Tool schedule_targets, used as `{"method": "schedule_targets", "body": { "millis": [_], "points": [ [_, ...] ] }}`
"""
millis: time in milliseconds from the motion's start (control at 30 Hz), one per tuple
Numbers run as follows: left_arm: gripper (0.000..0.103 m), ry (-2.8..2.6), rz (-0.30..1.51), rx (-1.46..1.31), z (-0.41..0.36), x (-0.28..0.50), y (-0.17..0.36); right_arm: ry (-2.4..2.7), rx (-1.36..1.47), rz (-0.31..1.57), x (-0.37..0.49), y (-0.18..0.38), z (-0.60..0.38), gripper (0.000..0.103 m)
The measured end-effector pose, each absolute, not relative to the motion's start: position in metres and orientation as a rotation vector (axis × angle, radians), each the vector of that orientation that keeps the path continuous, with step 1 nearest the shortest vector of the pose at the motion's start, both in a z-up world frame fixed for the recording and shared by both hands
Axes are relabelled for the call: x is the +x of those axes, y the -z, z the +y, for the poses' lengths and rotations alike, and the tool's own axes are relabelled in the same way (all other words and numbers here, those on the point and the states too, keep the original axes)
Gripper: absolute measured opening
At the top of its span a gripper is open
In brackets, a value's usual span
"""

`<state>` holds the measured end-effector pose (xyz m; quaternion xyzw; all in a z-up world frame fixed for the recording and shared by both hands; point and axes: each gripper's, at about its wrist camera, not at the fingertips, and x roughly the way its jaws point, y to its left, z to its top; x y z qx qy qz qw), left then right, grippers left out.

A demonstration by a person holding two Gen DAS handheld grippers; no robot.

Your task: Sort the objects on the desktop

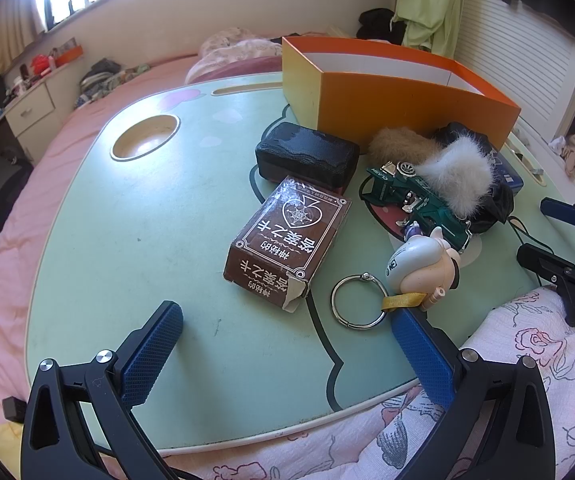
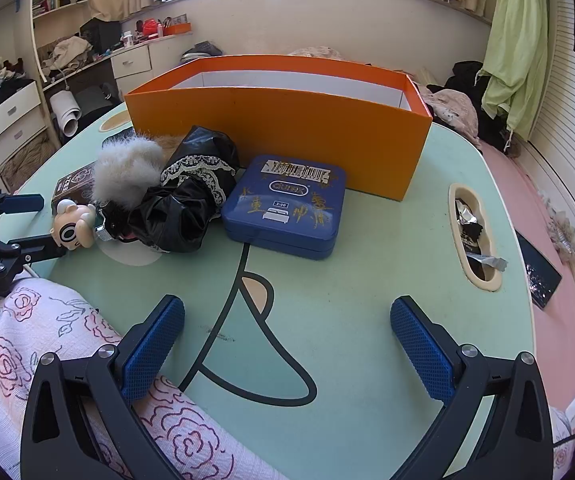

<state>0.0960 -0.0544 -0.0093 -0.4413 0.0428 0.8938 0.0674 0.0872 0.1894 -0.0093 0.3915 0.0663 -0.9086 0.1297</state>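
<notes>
Orange box (image 2: 279,136) | blue tin (image 2: 285,204), black pouch (image 2: 191,200) touching front

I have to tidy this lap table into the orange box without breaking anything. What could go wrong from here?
1. The toy car, fur pieces and black cloth lie tangled; lifting one may drag the others along.
2. The pig keychain sits by the table's near edge, its ring beside the open left gripper; a nudge could knock it off.
3. The orange box looks empty and light, so it may slide when bumped.
</notes>
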Motion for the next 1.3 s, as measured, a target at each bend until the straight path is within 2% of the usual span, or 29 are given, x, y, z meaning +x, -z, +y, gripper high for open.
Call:
{"method": "schedule_targets", "body": {
  "millis": [867,1233,1300],
  "points": [
    [0.103,-2.693,0.128,-1.329,-0.055,0.097,0.009,2.648,1.143,0.189,0.084,0.005,0.186,0.103],
    [0.103,-2.694,0.129,-1.326,-0.05,0.098,0.008,2.725,1.2,0.033,0.03,-0.015,0.189,0.103],
    [0.103,-2.695,0.129,-1.326,-0.05,0.098,0.008,2.721,1.2,0.054,0.024,-0.016,0.183,0.103]
  ]
}}
